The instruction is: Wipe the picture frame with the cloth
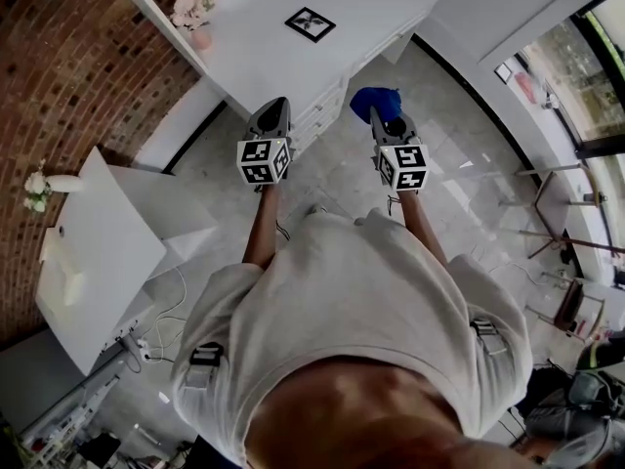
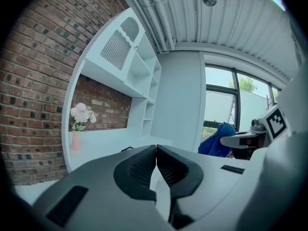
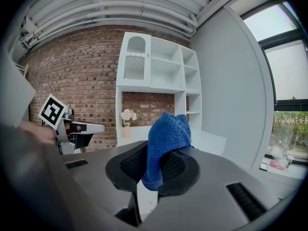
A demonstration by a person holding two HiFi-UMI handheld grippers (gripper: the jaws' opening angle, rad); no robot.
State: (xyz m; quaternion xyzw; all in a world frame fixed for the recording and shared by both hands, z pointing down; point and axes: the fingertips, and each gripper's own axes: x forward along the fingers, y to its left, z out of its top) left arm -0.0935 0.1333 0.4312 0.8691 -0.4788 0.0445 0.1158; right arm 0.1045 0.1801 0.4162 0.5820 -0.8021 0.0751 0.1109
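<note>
— Where was the picture frame (image 1: pixel 310 23) at that moment?

— Flat on the white table (image 1: pixel 376 8), set corner-on like a diamond, well clear of both tools. From the head view it lay at about eleven o'clock from the right tongs (image 3: pixel 154 160) and about one o'clock from the left tongs (image 2: pixel 156 152).

— And the cloth?

— The blue cloth (image 3: pixel 166 134) was bunched up and clamped in the right tongs, with its top standing above the jaws. The left tongs were pressed together with nothing between them.

— Which side was nearer the frame?

— The left looked slightly nearer, though the steep head view made that hard to judge. I'd say the right arm had the work, reaching forward and leftward over the table edge.

— Anything in the way?

— A pink vase of flowers (image 1: pixel 192 16) stood at the table's far left, at about nine o'clock from the frame and well apart. Wiping had not begun, as the cloth hung above the floor short of the table.
</note>
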